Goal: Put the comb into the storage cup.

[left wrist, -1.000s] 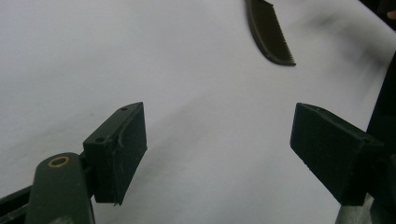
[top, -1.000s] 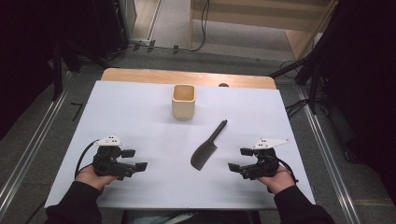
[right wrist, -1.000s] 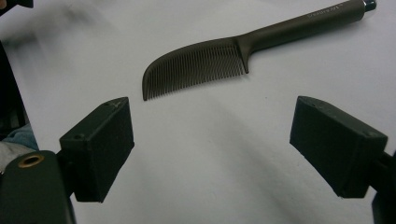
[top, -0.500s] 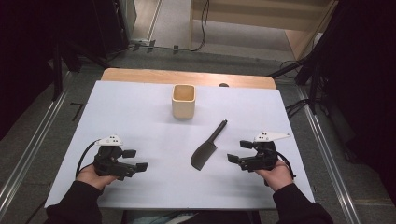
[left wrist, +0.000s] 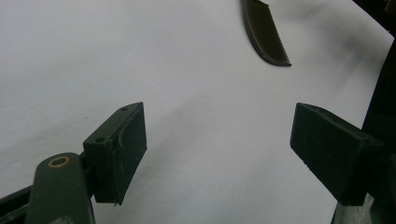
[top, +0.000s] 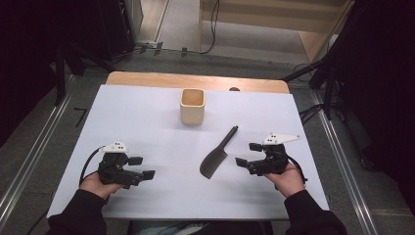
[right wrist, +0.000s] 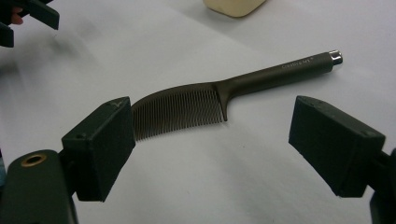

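A dark comb with a long handle lies flat on the white table, right of centre, its handle pointing up toward the far right. My right gripper is open just right of the comb's toothed end, not touching it. In the right gripper view the comb lies across the gap ahead of the jaws of this gripper. At the table's near left, my left gripper is open and holds nothing. The left gripper view puts the comb's teeth far beyond that gripper.
A cream square cup stands upright at the far middle of the table, and its base shows past the comb. A wooden strip runs along the table's far edge. Dark stands and cables surround the table.
My right gripper has moved left and a little forward, closer to the comb's toothed end. The left gripper, the comb and the cup have stayed in place.
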